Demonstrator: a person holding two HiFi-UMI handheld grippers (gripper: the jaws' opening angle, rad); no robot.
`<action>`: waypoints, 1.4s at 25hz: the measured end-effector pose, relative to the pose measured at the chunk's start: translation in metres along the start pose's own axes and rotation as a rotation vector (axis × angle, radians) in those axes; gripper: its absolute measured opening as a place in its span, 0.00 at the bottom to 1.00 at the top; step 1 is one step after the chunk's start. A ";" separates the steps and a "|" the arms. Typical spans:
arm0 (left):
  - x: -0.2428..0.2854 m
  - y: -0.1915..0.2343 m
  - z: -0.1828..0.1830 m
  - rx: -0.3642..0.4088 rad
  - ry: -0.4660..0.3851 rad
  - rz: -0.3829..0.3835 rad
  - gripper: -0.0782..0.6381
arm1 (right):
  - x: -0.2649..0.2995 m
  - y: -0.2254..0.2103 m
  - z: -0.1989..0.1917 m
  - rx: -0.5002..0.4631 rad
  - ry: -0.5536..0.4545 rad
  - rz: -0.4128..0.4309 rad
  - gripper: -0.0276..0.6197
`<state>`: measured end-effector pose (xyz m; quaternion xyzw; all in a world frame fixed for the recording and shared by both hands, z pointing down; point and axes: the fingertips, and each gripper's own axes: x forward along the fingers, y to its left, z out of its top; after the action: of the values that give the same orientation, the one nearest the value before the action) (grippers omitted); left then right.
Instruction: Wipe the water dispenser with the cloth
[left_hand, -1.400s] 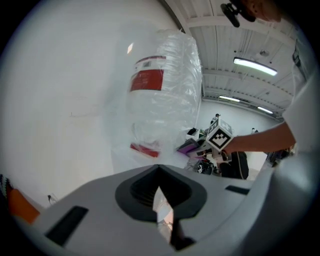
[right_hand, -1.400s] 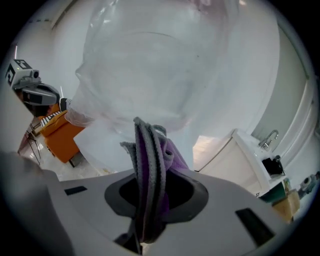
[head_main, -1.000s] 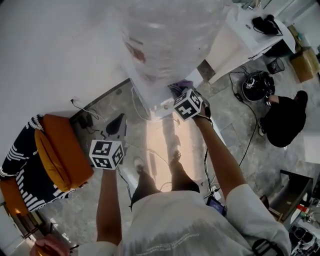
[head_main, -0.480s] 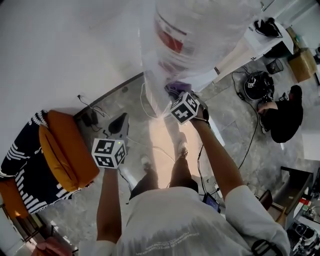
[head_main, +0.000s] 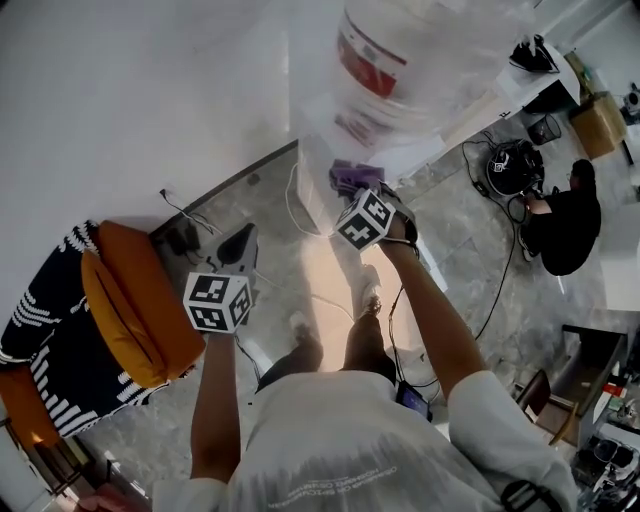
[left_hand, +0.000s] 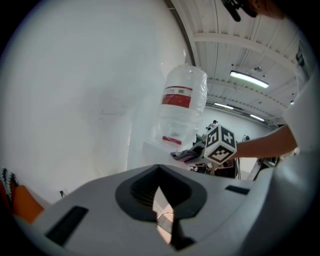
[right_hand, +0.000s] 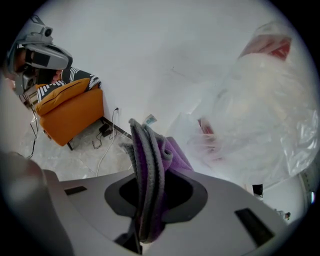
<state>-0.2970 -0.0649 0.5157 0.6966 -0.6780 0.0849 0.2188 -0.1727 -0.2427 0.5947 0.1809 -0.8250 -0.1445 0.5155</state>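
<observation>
The white water dispenser (head_main: 322, 150) stands by the wall, with a clear bottle with a red label (head_main: 415, 55) on top of it. My right gripper (head_main: 355, 195) is shut on a folded purple-and-grey cloth (head_main: 350, 177), and the cloth is held at the dispenser's upper front, just under the bottle. In the right gripper view the cloth (right_hand: 149, 160) stands up between the jaws of the right gripper (right_hand: 146, 200), with the bottle (right_hand: 260, 110) close on the right. My left gripper (head_main: 238, 248) hangs low to the left, shut and holding nothing. The left gripper view looks up at the bottle (left_hand: 181, 112) and the cloth (left_hand: 183, 155).
An orange armchair (head_main: 130, 300) with a striped black-and-white throw (head_main: 50, 330) sits at the left by the wall. Cables and a plug (head_main: 185, 235) lie on the marble floor. At the right are a white table (head_main: 490, 85), a round black device (head_main: 512, 165) and a crouching person in black (head_main: 565, 225).
The head view has shifted, so the bottle sits higher and further right. My right gripper with the cloth has slid slightly left and down along the dispenser's front. The left gripper barely moved.
</observation>
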 end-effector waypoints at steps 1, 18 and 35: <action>0.000 0.001 -0.003 -0.008 0.002 -0.002 0.12 | 0.000 0.001 0.000 -0.008 0.008 0.003 0.17; 0.017 -0.024 -0.024 -0.050 0.044 -0.054 0.12 | -0.034 0.055 -0.043 0.082 -0.066 0.130 0.17; 0.060 -0.071 -0.001 0.020 0.046 0.034 0.12 | 0.018 -0.033 -0.085 0.337 -0.237 0.137 0.18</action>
<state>-0.2227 -0.1203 0.5283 0.6850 -0.6836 0.1114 0.2262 -0.0984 -0.2849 0.6315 0.1898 -0.9027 0.0105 0.3860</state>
